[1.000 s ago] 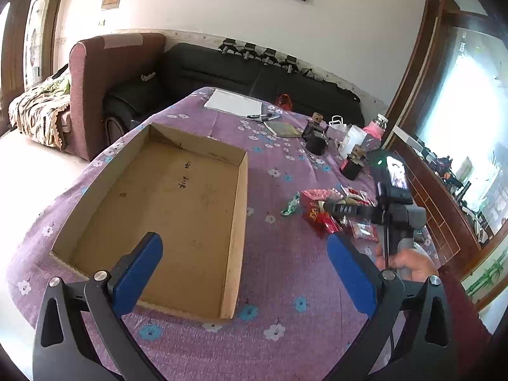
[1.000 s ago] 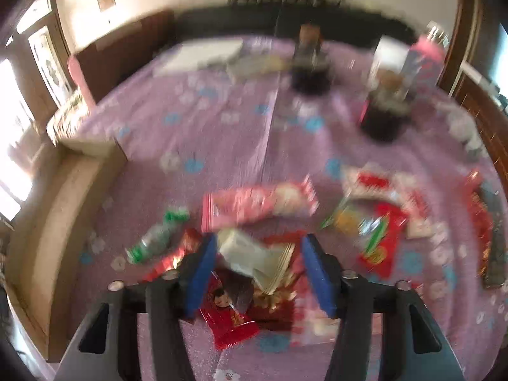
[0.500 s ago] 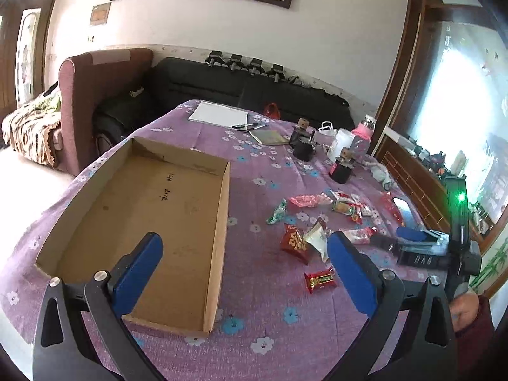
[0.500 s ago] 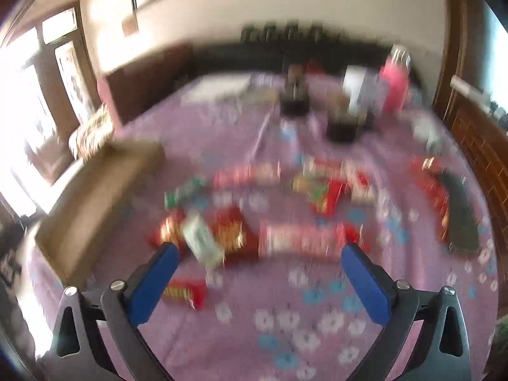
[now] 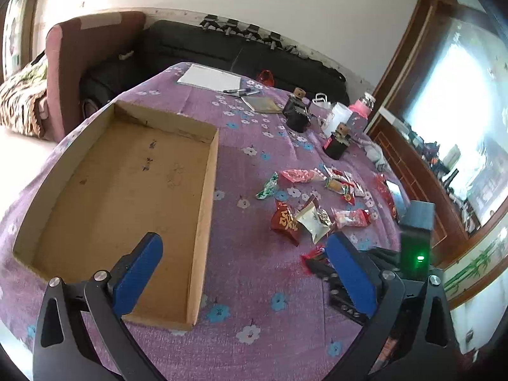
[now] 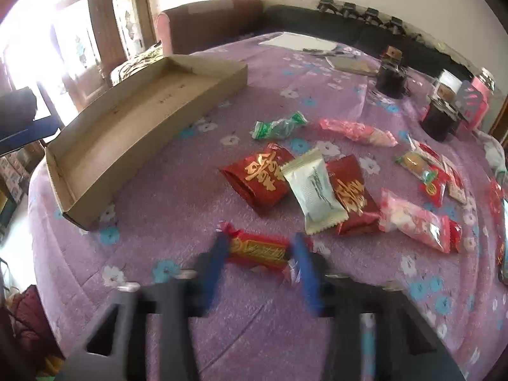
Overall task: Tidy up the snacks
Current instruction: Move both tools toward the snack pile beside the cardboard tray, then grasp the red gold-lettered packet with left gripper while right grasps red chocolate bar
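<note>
An empty cardboard tray (image 5: 209, 171) (image 6: 95, 171) lies on the purple flowered tablecloth. Several wrapped snacks lie to its right: a red packet with gold characters (image 6: 257, 174) (image 5: 284, 220), a white packet (image 6: 314, 190) (image 5: 312, 219), a green candy (image 6: 279, 125) (image 5: 266, 189) and pink packets (image 6: 416, 219). My right gripper (image 6: 258, 255) has its blue fingers on both sides of a small red and gold candy bar (image 6: 257, 249) lying on the cloth; the fingers are blurred. My left gripper (image 5: 244, 270) is open and empty above the tray's near right corner.
Two dark jars (image 5: 297, 111) (image 5: 336, 143), a white cup (image 5: 338, 117) and a pink bottle (image 5: 360, 111) stand at the table's far right. Paper and pens (image 5: 209, 77) lie at the far end. A black sofa (image 5: 222, 47) is behind the table.
My right gripper has dropped low to the cloth and narrowed from wide open around the red and gold candy bar. The left gripper stays open and has tilted slightly over the tray.
</note>
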`<state>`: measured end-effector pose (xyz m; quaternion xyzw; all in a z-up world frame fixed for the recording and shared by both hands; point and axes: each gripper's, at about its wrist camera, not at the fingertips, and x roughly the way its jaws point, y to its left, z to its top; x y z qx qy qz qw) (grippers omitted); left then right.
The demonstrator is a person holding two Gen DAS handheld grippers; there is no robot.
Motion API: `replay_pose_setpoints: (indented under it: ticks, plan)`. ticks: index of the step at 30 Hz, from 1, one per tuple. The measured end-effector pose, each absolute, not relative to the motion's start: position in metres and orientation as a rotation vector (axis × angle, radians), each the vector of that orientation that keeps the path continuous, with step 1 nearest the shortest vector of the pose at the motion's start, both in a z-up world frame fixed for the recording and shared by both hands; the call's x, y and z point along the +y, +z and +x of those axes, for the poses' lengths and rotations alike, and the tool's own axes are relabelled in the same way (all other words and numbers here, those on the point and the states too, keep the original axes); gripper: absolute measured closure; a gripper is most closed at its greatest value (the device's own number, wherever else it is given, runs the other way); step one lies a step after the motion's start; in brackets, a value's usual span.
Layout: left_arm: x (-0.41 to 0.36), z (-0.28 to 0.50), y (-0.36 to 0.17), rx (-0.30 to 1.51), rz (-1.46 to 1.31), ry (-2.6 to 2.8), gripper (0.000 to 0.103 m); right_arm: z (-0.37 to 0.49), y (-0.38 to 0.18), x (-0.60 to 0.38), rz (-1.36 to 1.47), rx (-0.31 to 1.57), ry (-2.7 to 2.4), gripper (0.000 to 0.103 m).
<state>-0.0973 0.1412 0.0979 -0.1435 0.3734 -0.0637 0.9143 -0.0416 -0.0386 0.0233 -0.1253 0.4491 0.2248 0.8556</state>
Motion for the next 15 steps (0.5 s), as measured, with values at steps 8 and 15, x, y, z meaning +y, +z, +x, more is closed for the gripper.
replay_pose_setpoints:
  ticks: [8,15]
  plan:
    - [0.077,-0.050,0.076,0.898,-0.143,-0.173,0.000,-0.053,0.017,-0.111,-0.105,1.004,0.329,0.074]
    - [0.035,-0.016,0.043,0.908,0.121,-0.130,0.000,-0.054,0.011,-0.139,-0.004,1.009,0.341,0.074]
